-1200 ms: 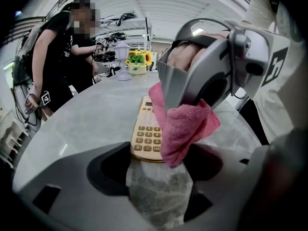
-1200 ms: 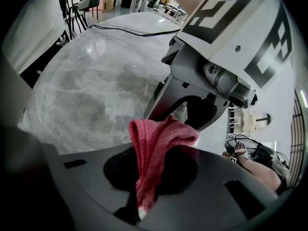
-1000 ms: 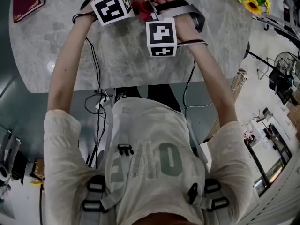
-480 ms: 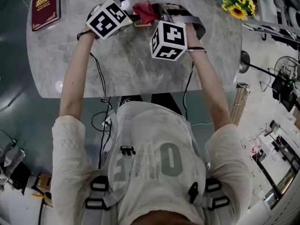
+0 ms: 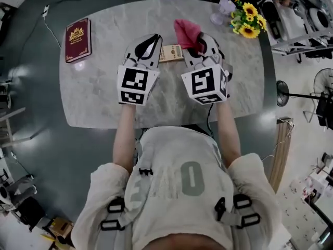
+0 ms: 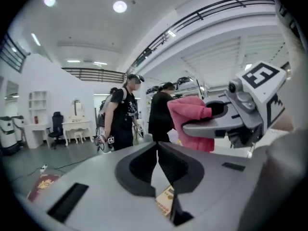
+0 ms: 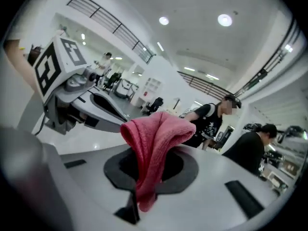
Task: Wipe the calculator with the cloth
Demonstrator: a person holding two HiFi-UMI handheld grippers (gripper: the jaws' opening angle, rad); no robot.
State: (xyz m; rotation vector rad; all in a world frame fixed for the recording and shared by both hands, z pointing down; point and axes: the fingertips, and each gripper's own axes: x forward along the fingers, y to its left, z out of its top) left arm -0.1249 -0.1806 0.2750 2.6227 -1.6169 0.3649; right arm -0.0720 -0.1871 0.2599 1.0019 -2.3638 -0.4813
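The small tan calculator (image 5: pixel 170 53) lies flat on the marble table (image 5: pixel 99 92), between the tips of my two grippers; in the left gripper view the calculator (image 6: pixel 166 201) shows only as a sliver below the jaws. My left gripper (image 5: pixel 152 40) is held above the table with its jaws shut together and nothing between them, as the left gripper (image 6: pixel 157 146) shows in its own view. My right gripper (image 5: pixel 200 45) is shut on the red cloth (image 5: pixel 186 31). In the right gripper view the cloth (image 7: pixel 156 129) stands up from the right gripper (image 7: pixel 154 153) and hangs down between the jaws.
A dark red passport (image 5: pixel 77 39) lies at the table's far left. A bunch of sunflowers (image 5: pixel 245 23) and a small pale vase (image 5: pixel 225 7) stand at the far right corner. Two people (image 6: pixel 122 112) stand in the room beyond the table.
Both grippers have lifted away from the table and now point more level. The calculator lies free between them, and the left jaws are closed. The cloth stays in the right gripper.
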